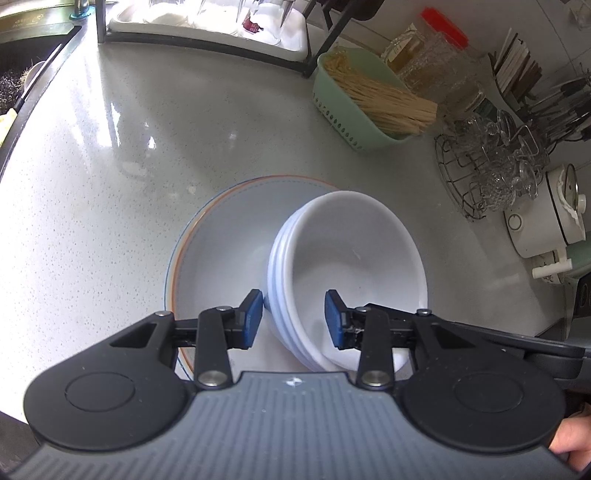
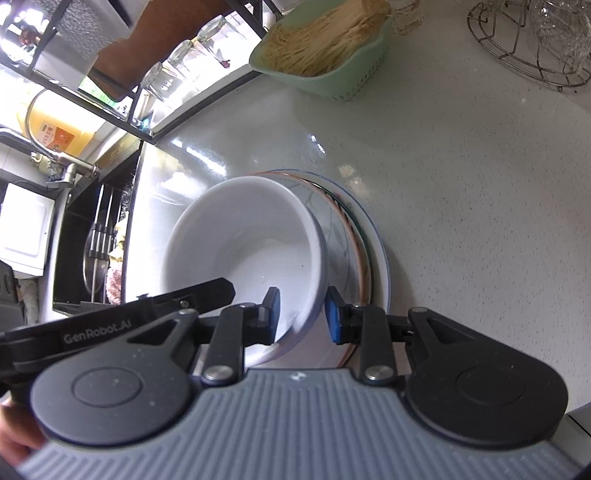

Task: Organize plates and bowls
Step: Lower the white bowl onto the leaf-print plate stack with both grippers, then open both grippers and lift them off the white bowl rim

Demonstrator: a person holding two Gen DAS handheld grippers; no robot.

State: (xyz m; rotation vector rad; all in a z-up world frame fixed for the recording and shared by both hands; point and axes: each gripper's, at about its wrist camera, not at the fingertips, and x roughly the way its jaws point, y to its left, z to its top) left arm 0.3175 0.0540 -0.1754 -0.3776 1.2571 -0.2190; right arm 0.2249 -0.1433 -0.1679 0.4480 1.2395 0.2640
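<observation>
Left gripper: jaws parted, straddling the near rim of the stacked white bowls, one blue pad outside the wall, the other inside; a gap shows at each pad, so not clenched. Right gripper: same posture on the opposite rim of the bowls, left pad inside, right pad outside; whether the pads press the wall cannot be told.

Bowls nested, several rims visible in the left wrist view, stack tilted. Resting on the plate, a shallow white one with an orange and blue ring at its edge. From the right wrist view, more than one plate under the bowls, coloured rims layered. Plates flat on the speckled grey countertop.

Beyond the stack: green basket holding pale dry noodles. Wire rack of glassware near it. Black-framed dish rack at the far edge, sink beside it. Upturned glasses hung on the rack in the right wrist view.
</observation>
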